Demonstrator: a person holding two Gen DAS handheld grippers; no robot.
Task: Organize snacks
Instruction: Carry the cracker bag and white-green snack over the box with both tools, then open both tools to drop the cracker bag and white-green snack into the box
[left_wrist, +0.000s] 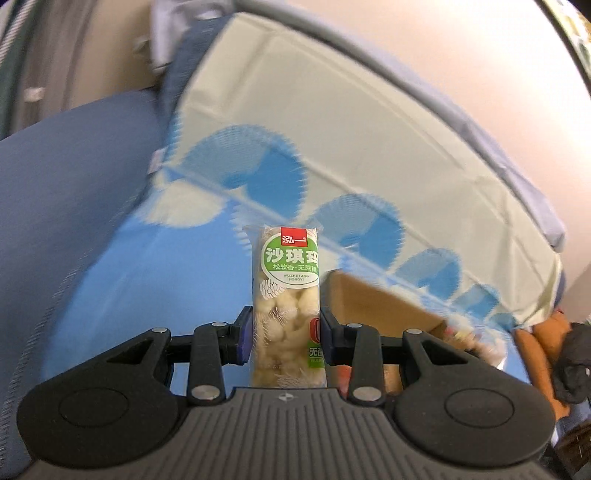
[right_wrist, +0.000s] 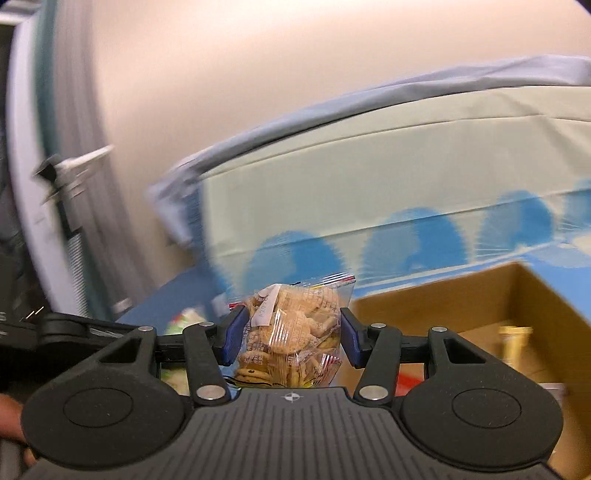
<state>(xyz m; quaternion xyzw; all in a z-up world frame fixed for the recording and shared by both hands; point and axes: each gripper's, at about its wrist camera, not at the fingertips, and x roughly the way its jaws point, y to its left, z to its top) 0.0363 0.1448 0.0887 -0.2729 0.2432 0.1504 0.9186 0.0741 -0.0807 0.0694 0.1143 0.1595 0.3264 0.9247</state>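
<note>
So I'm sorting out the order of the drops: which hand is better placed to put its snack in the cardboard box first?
Probably the right. The right gripper holds the cracker bag with the cardboard box open close beside it. The left gripper, clamping the green-labelled snack bar, sees only a corner of it.

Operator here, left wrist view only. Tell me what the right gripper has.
Observer: The right gripper is shut on a clear bag of small biscuits.
Operator: Report how the cardboard box sits relative to it.
Observer: The cardboard box lies open just behind and to the right of that bag.
Operator: Describe what's inside.
Observer: A yellowish packet stands in the box; blur hides the rest.
</note>
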